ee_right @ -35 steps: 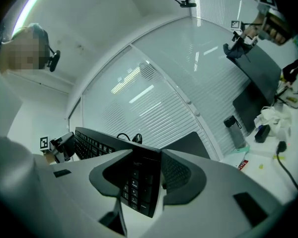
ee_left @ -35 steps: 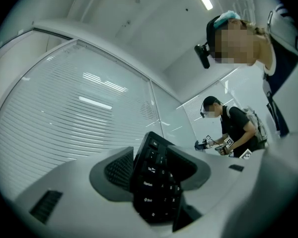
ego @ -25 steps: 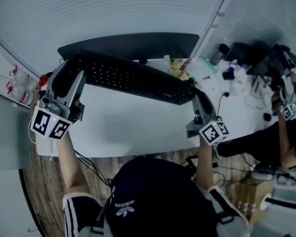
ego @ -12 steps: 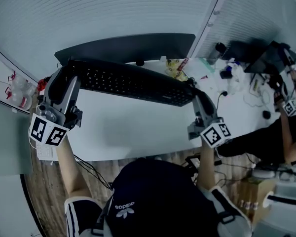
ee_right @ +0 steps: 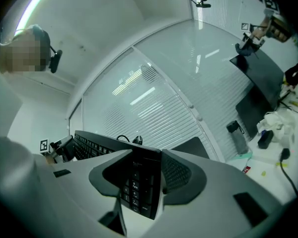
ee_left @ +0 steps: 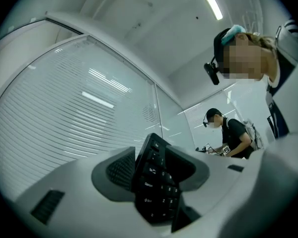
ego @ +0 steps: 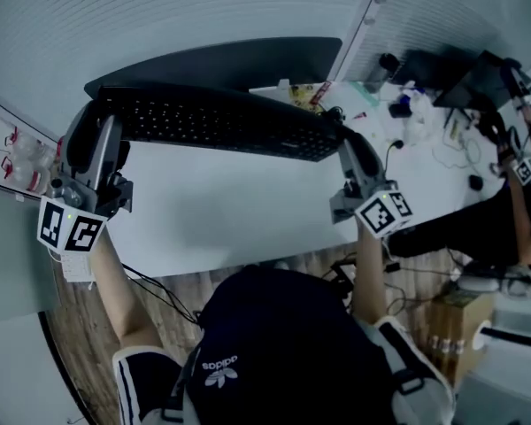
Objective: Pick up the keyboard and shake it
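Note:
A long black keyboard (ego: 221, 122) hangs in the air above the white desk (ego: 221, 215), in front of a dark monitor (ego: 212, 60). My left gripper (ego: 96, 120) is shut on its left end and my right gripper (ego: 341, 142) on its right end. In the left gripper view the keyboard's end (ee_left: 156, 187) stands on edge between the two pads, which press on it; these jaws have just been closing a little on it. The right gripper view shows the other end (ee_right: 139, 182) clamped the same way, with the rest of the keyboard stretching off to the left.
The desk's right part carries clutter (ego: 407, 118): bottles, cables, small items. A snack packet (ego: 305, 96) lies behind the keyboard. Another person (ego: 513, 202) with grippers works at the far right. Window blinds (ego: 203, 7) run behind the desk. Cables hang under the desk's front edge.
Keyboard and both grippers have shifted up and to the left in the head view. The keyboard now lies less slanted than a second ago. Both grips have held.

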